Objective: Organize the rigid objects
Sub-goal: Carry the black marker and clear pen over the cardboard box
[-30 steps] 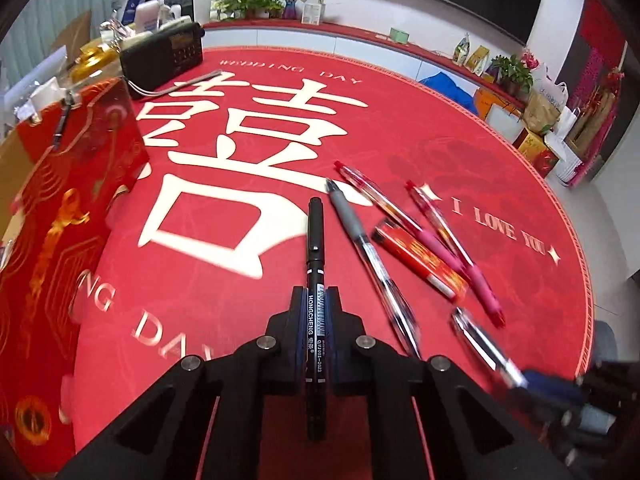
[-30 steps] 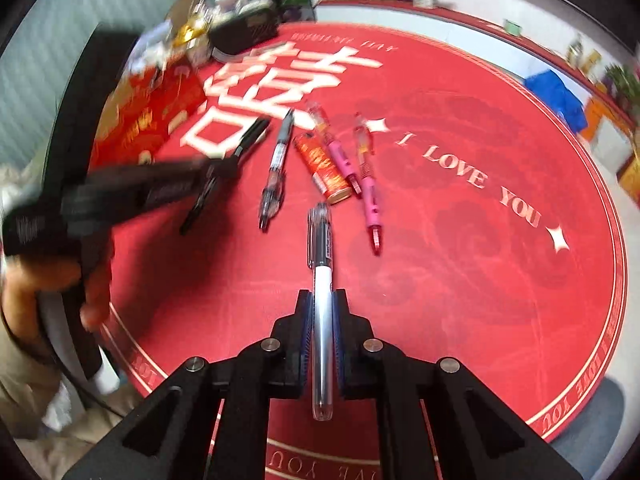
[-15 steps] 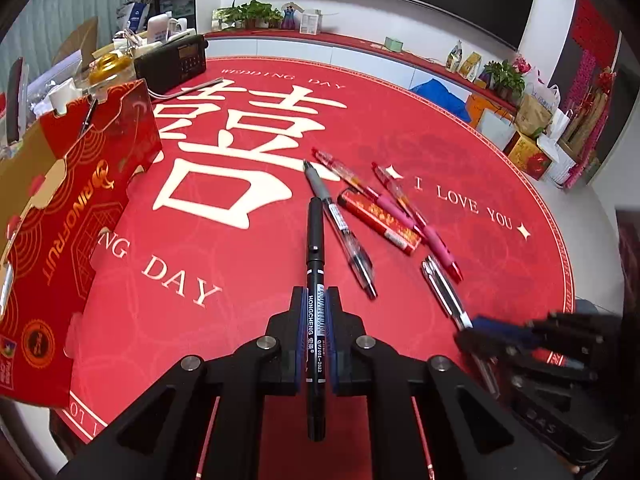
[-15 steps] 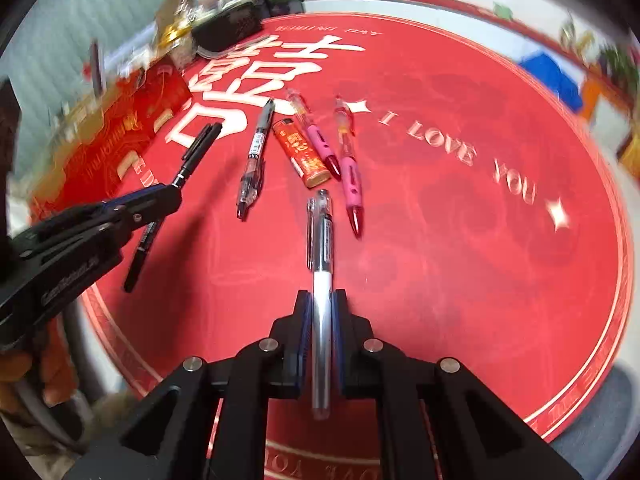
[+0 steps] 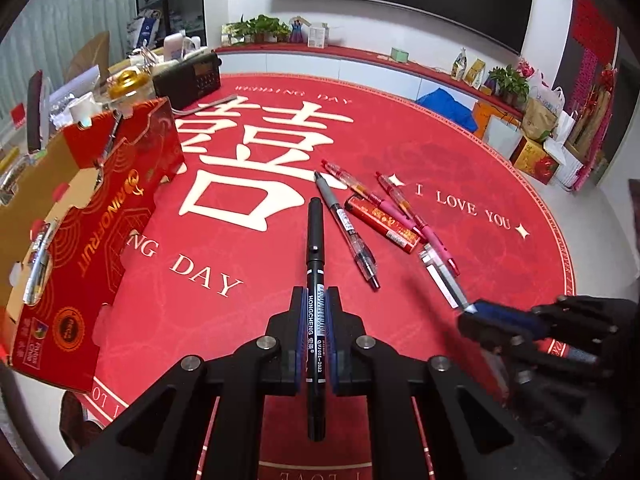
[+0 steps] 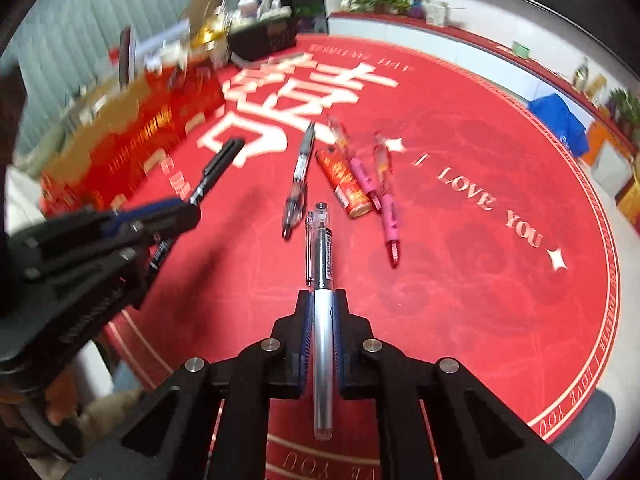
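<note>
- While both tools hung over the tabletop (image 5: 460,168), each was clamped on a pen.
- L tool (image 5: 316,312): jaws closed on a black marker (image 5: 315,240), gripped near mid-barrel, cap end pointing ahead and clear of the red mat.
- R tool (image 6: 323,312): jaws closed on a silver pen (image 6: 322,320); its clear clip end stuck out past the tips.
- In R view the L tool (image 6: 176,212) showed at left, blurred, w/ the marker (image 6: 218,164) angled up-right.
- In L view the R tool (image 5: 472,316) sat at lower right, silver pen (image 5: 442,276) pointing up-left.
- Loose on the tabletop, approx. centre: a grey-grip clear pen (image 5: 348,228), a red tube (image 5: 382,224) just beside it, and two pink pens (image 5: 416,216). One pink pen lay against the tube; the other was just right of it.
- Red carton (image 5: 92,220) stood at the left edge, w/ pens poking through slots in its top.
- Black radio (image 5: 188,80) sat beyond the carton, at the far-left edge.
</note>
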### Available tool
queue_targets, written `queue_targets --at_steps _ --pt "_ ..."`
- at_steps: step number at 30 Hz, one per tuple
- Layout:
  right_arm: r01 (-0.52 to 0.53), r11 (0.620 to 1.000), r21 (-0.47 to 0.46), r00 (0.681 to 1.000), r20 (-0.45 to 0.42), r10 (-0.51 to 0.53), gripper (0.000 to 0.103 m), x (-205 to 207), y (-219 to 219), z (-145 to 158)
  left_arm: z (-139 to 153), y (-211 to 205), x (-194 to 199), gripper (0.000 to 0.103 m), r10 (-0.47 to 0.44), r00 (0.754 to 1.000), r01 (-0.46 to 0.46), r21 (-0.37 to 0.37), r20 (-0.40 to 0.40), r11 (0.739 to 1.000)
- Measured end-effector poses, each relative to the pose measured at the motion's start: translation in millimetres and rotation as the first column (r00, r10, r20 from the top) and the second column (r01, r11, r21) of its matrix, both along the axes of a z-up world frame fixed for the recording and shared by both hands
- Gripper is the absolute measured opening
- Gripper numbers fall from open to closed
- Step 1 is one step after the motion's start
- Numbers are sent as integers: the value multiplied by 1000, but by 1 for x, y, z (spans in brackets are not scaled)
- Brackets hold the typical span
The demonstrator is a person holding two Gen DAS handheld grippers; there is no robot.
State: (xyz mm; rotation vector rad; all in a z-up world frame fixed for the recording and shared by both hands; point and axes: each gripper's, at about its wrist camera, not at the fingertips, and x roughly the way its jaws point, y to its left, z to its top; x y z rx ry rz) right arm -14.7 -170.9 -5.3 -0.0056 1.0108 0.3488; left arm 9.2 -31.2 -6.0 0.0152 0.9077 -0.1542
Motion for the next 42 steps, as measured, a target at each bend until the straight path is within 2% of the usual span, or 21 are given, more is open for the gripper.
queue_targets --at_steps 4,11,27,33,42 --pt "19 999 48 1000 14 -20 10 -6 -7 16 9 -1 -6 9 1 1000 -1 -2 27 1000" --pt "12 997 78 999 35 -15 11 -3 2 32 24 5 -14 9 13 997 -13 -1 70 1000" --pt "-37 994 99 996 83 29 11 19 42 59 50 50 -14 9 115 983 -111 -32 144 993" --pt "-82 990 115 994 82 72 11 38 73 66 59 88 -10 9 196 966 -191 -42 169 981" --pt "-223 967 128 971 114 209 11 63 148 83 72 167 -5 9 355 913 -357 -27 202 934"
